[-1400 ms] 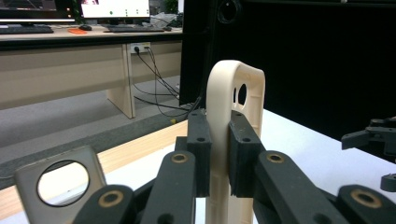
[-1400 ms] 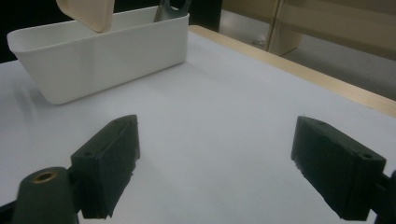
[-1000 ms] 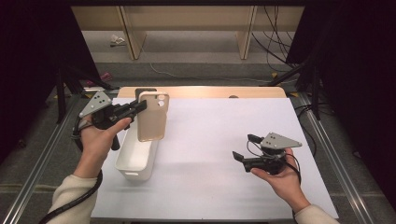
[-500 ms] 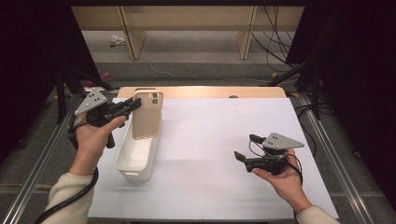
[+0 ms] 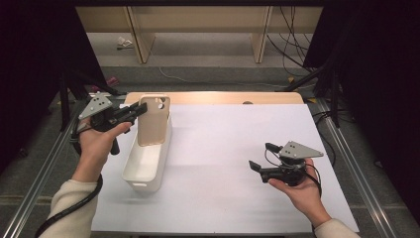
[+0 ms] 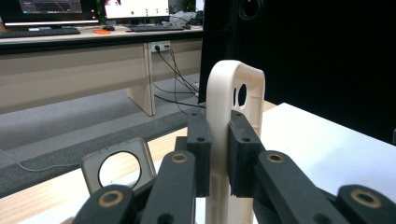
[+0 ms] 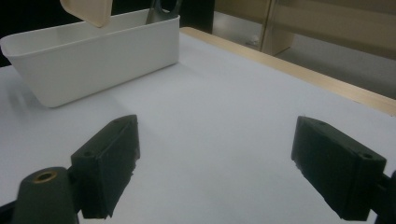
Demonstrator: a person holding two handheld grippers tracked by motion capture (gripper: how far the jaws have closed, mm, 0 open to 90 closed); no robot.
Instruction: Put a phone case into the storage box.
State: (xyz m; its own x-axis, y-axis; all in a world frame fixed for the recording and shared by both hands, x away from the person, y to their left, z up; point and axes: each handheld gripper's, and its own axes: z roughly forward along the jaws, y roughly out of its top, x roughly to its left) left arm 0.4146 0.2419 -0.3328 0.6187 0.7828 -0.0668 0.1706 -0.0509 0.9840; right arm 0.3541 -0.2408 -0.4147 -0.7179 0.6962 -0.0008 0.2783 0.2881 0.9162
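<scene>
A beige phone case (image 5: 153, 121) hangs upright over the far end of a white plastic bin (image 5: 148, 158). My left gripper (image 5: 140, 112) is shut on the case's left edge. In the left gripper view the jaws (image 6: 219, 140) pinch the case (image 6: 233, 88) edge-on, camera hole at the top. A second, grey case (image 6: 119, 168) with a round hole stands lower behind it. My right gripper (image 5: 261, 155) is held low over the white table at the right, open with nothing between its jaws (image 7: 215, 168). The bin (image 7: 93, 56) lies ahead of it, with the beige case's lower end (image 7: 88, 11) above.
A white sheet (image 5: 233, 148) covers the table, with a wooden strip (image 5: 223, 97) along its far edge. Metal rails run down both sides. Beyond the table are a floor with cables (image 5: 292, 54) and wooden furniture legs. A dark case (image 7: 163, 9) sticks up at the bin's far end.
My left gripper has carried the beige case a little to the left over the bin's far end. The right gripper has barely shifted.
</scene>
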